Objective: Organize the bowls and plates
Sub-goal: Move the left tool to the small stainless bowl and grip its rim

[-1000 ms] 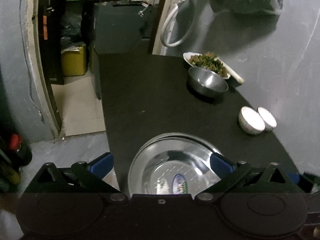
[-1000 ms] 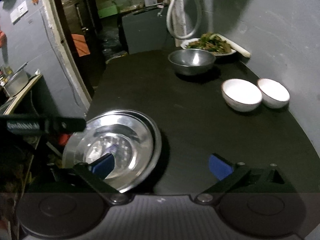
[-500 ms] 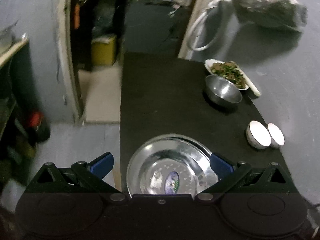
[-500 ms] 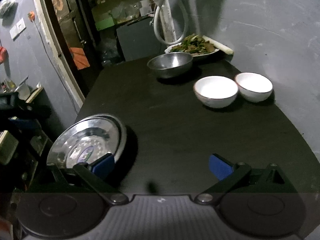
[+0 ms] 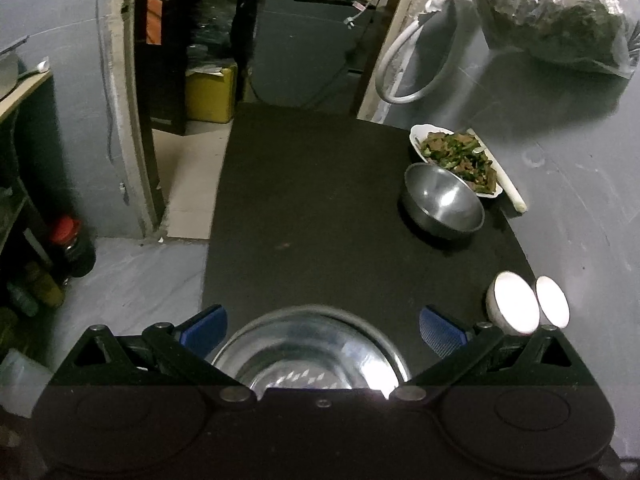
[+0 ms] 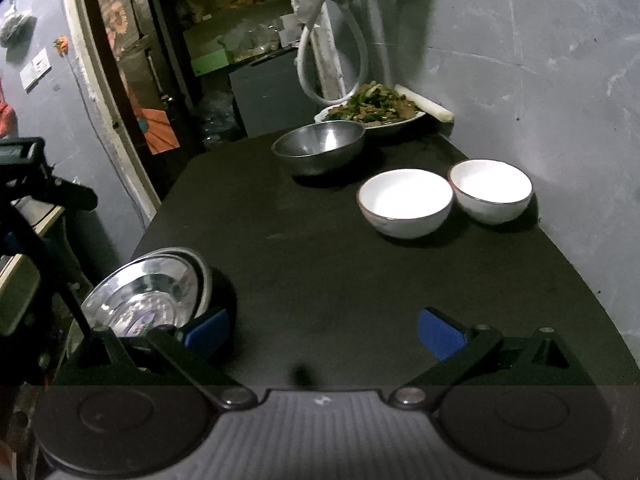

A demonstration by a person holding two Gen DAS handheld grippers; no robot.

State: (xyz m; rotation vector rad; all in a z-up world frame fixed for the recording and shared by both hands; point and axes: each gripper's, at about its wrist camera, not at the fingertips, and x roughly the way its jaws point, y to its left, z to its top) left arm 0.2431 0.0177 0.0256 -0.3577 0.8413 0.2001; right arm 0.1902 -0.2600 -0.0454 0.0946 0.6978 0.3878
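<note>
While both grippers hang over the near end of the black table (image 6: 320, 280), not much looks sorted yet, as far as I can tell. At the bottom centre of the left wrist view, the steel plates (image 5: 308, 348) sit right between the spread blue pads of the left gripper (image 5: 323, 326), which is wide apart and holding nothing. In the right wrist view those same plates look like a couple nested together at the lower left, right at the table's edge. The right gripper (image 6: 323, 330) is also splayed and empty, over bare tabletop.

Everything else is parked along the wall side. The two white bowls (image 6: 444, 200) sit side by side, just about touching, right of centre in the right wrist view. Above them is the steel bowl (image 6: 320, 146), and behind that a dish of cooked greens (image 6: 372, 110). So my guess: plates maybe stacked, bowls still separate, so nesting those is what's left.
</note>
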